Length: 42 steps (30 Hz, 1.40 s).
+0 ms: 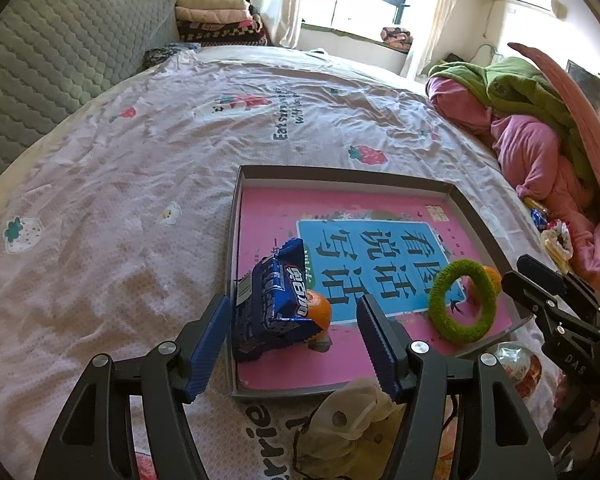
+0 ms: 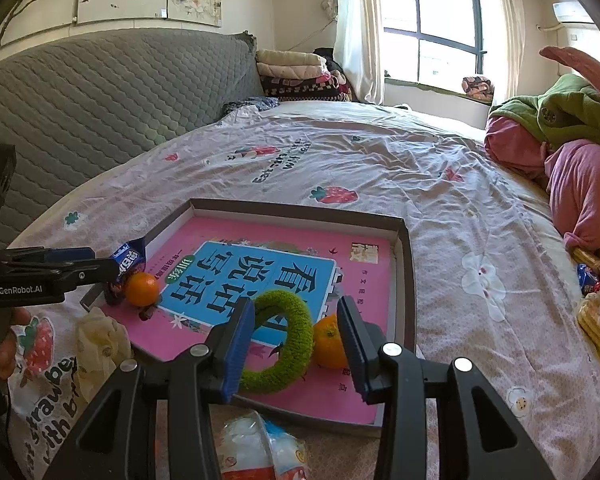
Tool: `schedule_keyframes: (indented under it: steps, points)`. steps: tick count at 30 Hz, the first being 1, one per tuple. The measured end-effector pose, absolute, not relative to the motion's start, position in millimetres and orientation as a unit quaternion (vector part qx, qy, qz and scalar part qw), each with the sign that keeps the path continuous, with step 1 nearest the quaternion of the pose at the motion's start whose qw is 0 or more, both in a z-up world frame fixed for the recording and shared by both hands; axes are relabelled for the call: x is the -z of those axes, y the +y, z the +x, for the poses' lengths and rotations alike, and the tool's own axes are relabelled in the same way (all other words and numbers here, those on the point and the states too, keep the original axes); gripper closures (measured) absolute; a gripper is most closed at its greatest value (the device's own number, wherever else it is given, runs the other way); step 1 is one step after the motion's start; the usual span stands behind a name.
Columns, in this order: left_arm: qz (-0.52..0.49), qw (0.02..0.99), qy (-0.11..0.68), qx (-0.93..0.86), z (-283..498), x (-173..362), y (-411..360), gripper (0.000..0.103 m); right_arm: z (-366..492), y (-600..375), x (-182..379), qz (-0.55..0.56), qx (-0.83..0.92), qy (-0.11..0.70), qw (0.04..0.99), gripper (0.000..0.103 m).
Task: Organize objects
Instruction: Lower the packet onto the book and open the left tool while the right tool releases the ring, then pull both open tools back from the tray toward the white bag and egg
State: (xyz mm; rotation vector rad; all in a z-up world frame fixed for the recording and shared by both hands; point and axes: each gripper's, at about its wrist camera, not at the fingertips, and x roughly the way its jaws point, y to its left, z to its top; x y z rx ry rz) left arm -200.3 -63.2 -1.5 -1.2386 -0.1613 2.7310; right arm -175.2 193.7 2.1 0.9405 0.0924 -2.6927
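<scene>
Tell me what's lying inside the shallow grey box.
The box holds a pink book, a blue snack packet, two oranges and a green ring. Anything under the book is hidden.

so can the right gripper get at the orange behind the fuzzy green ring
Probably not directly: the fuzzy green ring stands between the right gripper fingers and partly covers the orange, which sits against the grey tray wall.

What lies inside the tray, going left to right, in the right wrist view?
Blue snack pack → left orange → green ring → right orange, all on the pink book in the tray.
</scene>
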Motion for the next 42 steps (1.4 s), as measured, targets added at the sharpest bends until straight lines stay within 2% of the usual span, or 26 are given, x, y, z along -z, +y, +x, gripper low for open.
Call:
schedule_keyframes:
  steps: [42]
  points:
    - [-0.373, 0.070, -0.015, -0.925, -165, -22, -49, 0.036, -146, 182, -25, 0.303, 0.936, 0.023, 0.178, 0.059]
